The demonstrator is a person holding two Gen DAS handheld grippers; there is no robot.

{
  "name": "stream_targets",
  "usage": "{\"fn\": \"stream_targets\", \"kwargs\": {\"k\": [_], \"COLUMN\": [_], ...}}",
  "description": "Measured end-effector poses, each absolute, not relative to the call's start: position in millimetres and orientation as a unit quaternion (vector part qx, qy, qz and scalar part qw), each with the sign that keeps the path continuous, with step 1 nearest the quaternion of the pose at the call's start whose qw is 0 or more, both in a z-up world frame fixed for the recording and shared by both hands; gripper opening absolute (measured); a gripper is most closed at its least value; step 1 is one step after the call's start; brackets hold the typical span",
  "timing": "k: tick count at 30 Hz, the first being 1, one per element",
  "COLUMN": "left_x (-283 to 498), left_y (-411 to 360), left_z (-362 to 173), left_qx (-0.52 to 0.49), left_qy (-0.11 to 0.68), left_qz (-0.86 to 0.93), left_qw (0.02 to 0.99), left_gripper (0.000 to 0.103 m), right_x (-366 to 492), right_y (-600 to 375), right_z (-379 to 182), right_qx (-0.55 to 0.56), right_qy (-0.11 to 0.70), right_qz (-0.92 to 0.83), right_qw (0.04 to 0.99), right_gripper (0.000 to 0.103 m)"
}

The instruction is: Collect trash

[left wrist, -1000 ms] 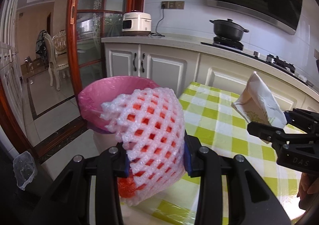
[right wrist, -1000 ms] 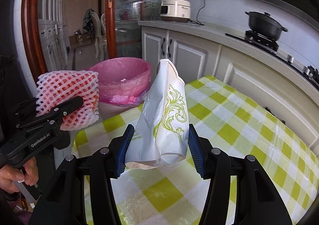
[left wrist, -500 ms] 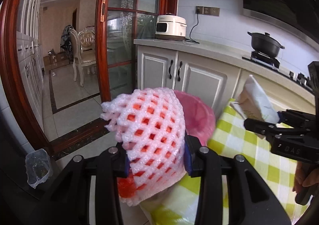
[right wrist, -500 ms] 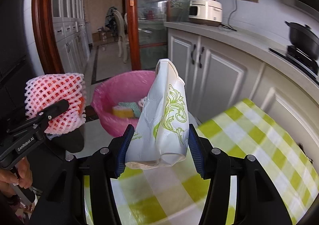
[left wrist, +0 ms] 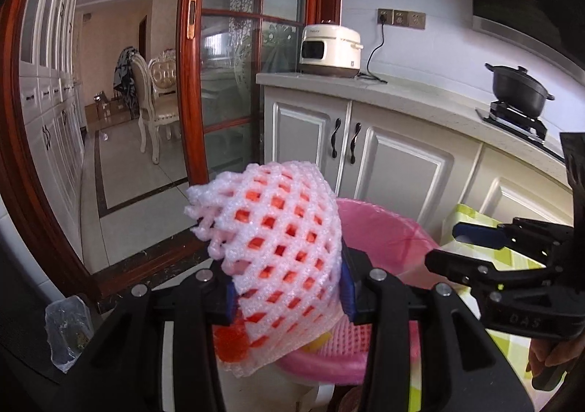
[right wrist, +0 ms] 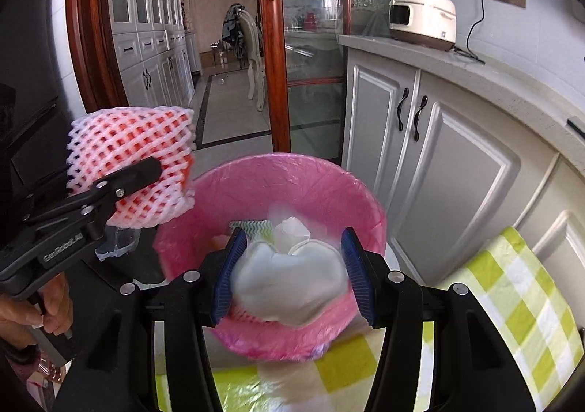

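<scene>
Foam first: the pink-white foam net [left wrist: 278, 247] with something red inside sits between the blue pads of the left gripper [left wrist: 287, 297], pinched on both sides. Those jaws have just eased open a little, and the net is still between them. The net is held up in the air, by the near rim of the pink-lined trash bin [right wrist: 292, 159] and not inside it.

Right gripper [right wrist: 292, 276] is directly above the bin's mouth. The white paper bag [right wrist: 289, 284] shows between its pads as a blur, low down, while the fingers themselves are sharp. Each pad looks at or just off the bag's edge, so I cannot tell whether it is squeezed or loose. In the left wrist view no bag is visible at the right gripper's tips.

Bin already holds scraps, a striped cloth [right wrist: 256, 229] among them. It stands on the floor just off the end of the table [right wrist: 512, 284] with the green-check cloth, in front of grey cabinets. A hand [right wrist: 33, 309] grips the left tool's handle.
</scene>
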State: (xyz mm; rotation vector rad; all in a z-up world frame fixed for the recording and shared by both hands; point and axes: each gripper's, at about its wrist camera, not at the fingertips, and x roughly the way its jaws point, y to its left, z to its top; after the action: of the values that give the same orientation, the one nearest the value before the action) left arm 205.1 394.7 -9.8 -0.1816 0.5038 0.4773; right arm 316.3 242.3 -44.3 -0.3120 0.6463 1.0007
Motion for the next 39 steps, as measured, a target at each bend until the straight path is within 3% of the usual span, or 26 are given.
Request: {"fn": "stream_targets", "kwargs": {"k": [3,9,11,13,16,24,29,32,39], "left_x": [219,234,235,237,238,228,212,200,158], "left_y": [403,402,400,398,394,385,377,370,354], "left_z": [-22,-41,-45,-46,-46,-40,-28,-20,2], "left_qx": [-0.099,-0.098,-0.094,-0.09,-0.088,-0.08,-0.078,-0.076,-0.069], "left_qy": [0.258,0.276,0.278,0.279,0.274,0.267,0.253,0.25,0.237], "left_qz": [0.232,0.225,0.229,0.231,0.243,0.26,0.274,0.278,0.302], "left_qw": [0.933,0.929,0.928,0.928,0.926,0.924,0.925,0.924,0.921], "left_gripper": [0.041,0.044,0.054,0.058,0.076,0.081,0.098,0.098,0.098], "right_x": [325,341,347,350,349,343,331,321,302], "right_y": [247,238,231,225,219,204,194,188,170], "right_z": [-55,-64,-64,-64,-63,-57,-47,-39,-20], "right_qx": [-0.149,-0.133,-0.12,-0.117,-0.121,-0.111,-0.109,-0.107,-0.095], "right_qy": [0.311,0.32,0.325,0.327,0.324,0.322,0.314,0.306,0.292], "right_qz": [0.472,0.466,0.462,0.459,0.455,0.45,0.449,0.449,0.448], "right_qw": [0.811,0.814,0.816,0.818,0.821,0.826,0.829,0.833,0.84], "right_gripper": [0.046,0.046,0.047,0.047,0.048,0.05,0.051,0.062,0.069]}}
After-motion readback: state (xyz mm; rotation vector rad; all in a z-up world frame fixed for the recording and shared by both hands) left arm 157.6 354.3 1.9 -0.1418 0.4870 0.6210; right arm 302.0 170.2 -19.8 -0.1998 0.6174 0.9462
